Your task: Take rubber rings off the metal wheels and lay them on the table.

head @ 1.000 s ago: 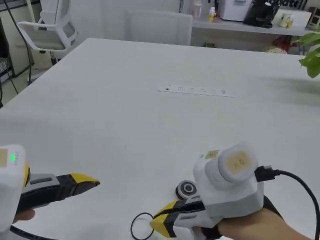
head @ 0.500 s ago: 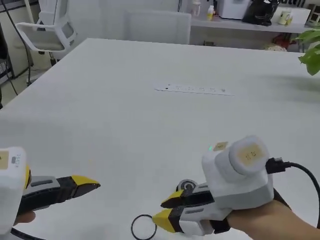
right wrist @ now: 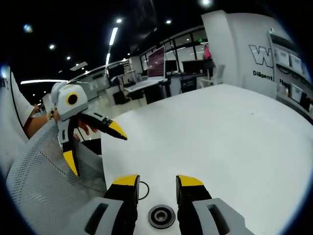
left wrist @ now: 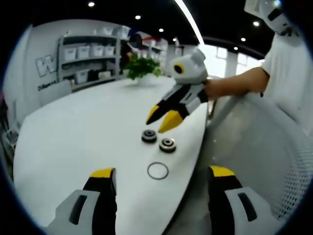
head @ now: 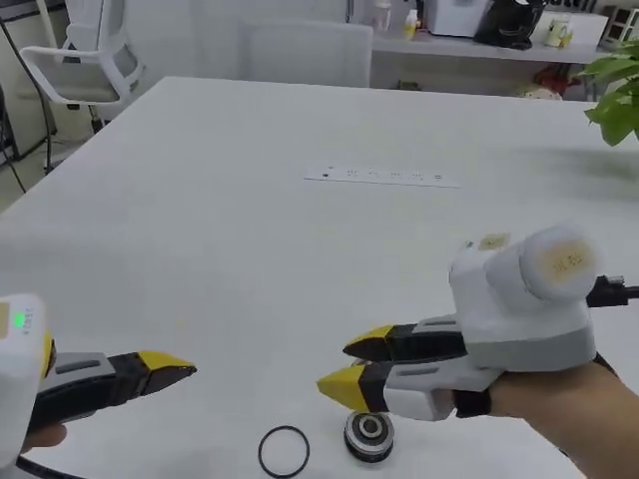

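A loose black rubber ring (head: 284,451) lies flat on the white table (head: 250,259) near its front edge. Just right of it sits a metal wheel (head: 369,436). My right gripper (head: 334,364) hovers a little above and behind that wheel, jaws slightly apart and holding nothing. In the right gripper view the wheel (right wrist: 162,216) lies below the gap of the right gripper (right wrist: 157,181). My left gripper (head: 185,374) is low at the left, apart from the ring. The left gripper view has its jaws wide apart, with the ring (left wrist: 157,170) and two wheels (left wrist: 167,145) (left wrist: 149,136) ahead.
A flat white power strip (head: 381,178) lies mid-table. White chairs (head: 75,60) stand at the far left edge, a green plant (head: 614,100) at the far right, and a counter with appliances (head: 499,25) behind.
My right gripper has risen and drawn back to the right, away from the ring, which now lies free on the table. The wheel beneath it has come into sight. The left gripper stayed put.
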Available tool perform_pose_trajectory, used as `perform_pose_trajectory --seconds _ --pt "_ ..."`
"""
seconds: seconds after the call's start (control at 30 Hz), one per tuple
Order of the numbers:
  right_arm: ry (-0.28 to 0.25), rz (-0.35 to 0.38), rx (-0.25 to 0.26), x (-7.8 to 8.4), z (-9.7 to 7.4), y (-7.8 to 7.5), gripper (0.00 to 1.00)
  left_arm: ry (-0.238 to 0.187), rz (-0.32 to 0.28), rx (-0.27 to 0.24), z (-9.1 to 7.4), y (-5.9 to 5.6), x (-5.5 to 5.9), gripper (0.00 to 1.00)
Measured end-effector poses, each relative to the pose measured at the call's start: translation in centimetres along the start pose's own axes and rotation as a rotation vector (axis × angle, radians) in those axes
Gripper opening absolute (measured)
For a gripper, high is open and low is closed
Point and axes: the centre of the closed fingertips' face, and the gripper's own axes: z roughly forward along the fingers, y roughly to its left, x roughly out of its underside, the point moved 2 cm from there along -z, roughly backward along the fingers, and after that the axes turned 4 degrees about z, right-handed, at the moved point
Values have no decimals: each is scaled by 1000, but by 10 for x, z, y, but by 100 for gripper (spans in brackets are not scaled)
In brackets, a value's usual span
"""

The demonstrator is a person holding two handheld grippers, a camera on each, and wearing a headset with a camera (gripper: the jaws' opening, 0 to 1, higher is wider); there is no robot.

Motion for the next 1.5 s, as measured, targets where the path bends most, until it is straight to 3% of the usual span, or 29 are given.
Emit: perform_pose_trajectory --seconds 0.1,0.2,0.3,0.5,0.73,0.87,1.03,1.2,1.4,1.5 --pt "-24 -2 8 -5 -8 -3 30 -2 2 3 0 -2 -2 78" --pt "-47 4 19 -9 -16 -8 31 -37 6 28 -1 -7 -13 80" --pt "-72 29 30 -13 -26 -16 32 -37 16 40 -2 -10 -20 81" --pt "-97 53 32 -12 -39 -25 31 -58 76 61 -5 -14 -45 82" --pt "-18 37 -9 5 -39 -23 30 -89 150 101 0 -14 -78 84" --pt "25 48 -20 18 -40 -25 29 -81 214 126 11 -13 -93 84" --pt "62 58 -29 29 -40 -27 30 -90 283 193 28 -24 -113 83" --pt "88 68 -41 37 -39 -29 30 -65 357 243 49 -28 -119 81" --pt "121 46 -59 45 -36 -23 28 -14 360 280 74 -21 -110 78" --pt "141 47 -67 52 -34 -24 28 21 363 263 83 -16 -105 74"
